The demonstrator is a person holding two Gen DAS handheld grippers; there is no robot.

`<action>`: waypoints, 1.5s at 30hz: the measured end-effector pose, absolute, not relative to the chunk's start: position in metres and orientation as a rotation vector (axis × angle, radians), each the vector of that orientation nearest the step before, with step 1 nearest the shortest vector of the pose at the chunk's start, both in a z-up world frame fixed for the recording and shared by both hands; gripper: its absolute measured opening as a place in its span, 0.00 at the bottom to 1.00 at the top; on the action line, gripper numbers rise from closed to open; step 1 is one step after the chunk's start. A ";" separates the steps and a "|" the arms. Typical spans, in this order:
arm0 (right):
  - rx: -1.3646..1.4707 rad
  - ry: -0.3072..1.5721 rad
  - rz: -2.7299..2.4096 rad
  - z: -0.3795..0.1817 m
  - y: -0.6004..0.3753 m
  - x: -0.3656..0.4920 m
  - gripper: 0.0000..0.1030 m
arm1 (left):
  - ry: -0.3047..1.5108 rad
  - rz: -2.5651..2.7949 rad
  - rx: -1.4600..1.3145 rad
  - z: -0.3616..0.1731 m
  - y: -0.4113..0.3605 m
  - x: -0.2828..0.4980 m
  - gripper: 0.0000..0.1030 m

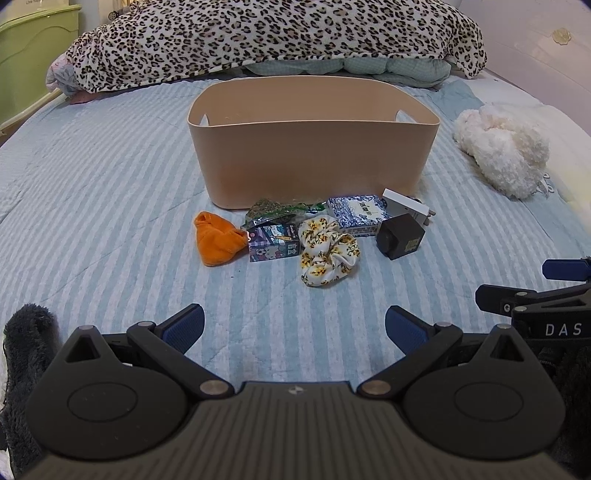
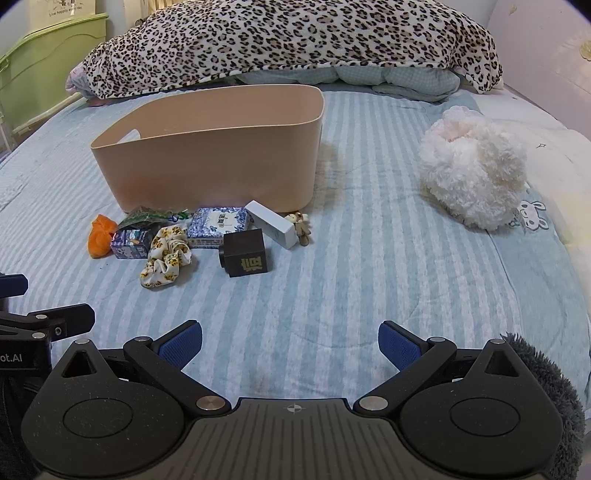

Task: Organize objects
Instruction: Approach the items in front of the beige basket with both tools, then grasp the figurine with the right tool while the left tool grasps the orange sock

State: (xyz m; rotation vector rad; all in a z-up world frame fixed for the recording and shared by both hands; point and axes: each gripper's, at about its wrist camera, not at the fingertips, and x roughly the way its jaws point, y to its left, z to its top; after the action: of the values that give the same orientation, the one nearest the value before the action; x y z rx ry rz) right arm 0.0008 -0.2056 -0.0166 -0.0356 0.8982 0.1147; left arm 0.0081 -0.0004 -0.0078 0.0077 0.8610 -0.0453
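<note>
Clustered on the striped blue bedspread [image 1: 110, 184], right in front of the near wall of a tan storage bin [image 1: 314, 162]: an orange cloth pouch [image 1: 218, 240] at the left end, just beside a small cartoon-printed box [image 1: 273, 243] with a crumpled green foil packet [image 1: 277, 212] behind it, against the bin's base. Next along, a floral scrunchie [image 1: 328, 254] lying nearest the cameras, touching the cartoon box and a blue-and-white patterned box [image 1: 356, 214]. Further right, a black cube [image 2: 245, 256] with gold lettering, and behind it a white rectangular box [image 2: 273, 223] lying at an angle, with a small brown plush charm [image 2: 301, 225] at its far end. Bin upright with a handle cutout [image 2: 129, 134] in its left end; interior floor hidden from both views. Left tool [image 1: 294, 328] low over the bedspread, well short of the cluster, blue-padded fingers spread wide, gripping nothing. Right tool [image 2: 290, 347] alongside it, likewise spread wide and holding nothing. Off to the right, a fluffy white plush [image 2: 476, 173], well apart from the cluster. Beyond the bin, a leopard-print blanket [image 1: 277, 33] heaped across the head of the bed, and a green cabinet [image 2: 48, 55] at far left.
</note>
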 end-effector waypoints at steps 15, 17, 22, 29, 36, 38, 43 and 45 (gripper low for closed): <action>-0.048 0.865 0.116 -0.018 -0.209 0.021 0.98 | 0.859 -0.033 0.011 -0.012 0.008 0.029 1.00; -0.050 0.869 0.122 -0.020 -0.209 0.025 0.95 | 0.861 -0.030 0.014 -0.014 0.009 0.034 1.00; -0.062 0.885 0.141 -0.028 -0.208 0.037 0.92 | 0.864 -0.019 0.015 -0.019 0.011 0.046 1.00; -0.057 0.880 0.144 -0.036 -0.213 0.056 0.90 | 0.866 -0.002 0.015 -0.026 0.017 0.068 1.00; -0.054 0.858 0.106 -0.040 -0.224 0.083 0.88 | 0.875 0.022 0.017 -0.036 0.029 0.090 1.00; -0.041 0.860 0.100 -0.043 -0.226 0.091 0.88 | 0.875 0.031 0.015 -0.039 0.033 0.097 1.00; -0.033 0.869 0.077 -0.051 -0.227 0.113 0.84 | 0.885 0.067 0.000 -0.050 0.048 0.114 1.00; -0.044 0.870 0.067 -0.055 -0.225 0.121 0.82 | 0.891 0.080 0.004 -0.055 0.054 0.120 1.00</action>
State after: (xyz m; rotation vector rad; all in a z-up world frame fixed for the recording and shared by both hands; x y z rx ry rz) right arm 0.1214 -0.2253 -0.0550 -0.0438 0.8701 0.0671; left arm 0.1202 0.0540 -0.0549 0.0041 0.8912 0.0802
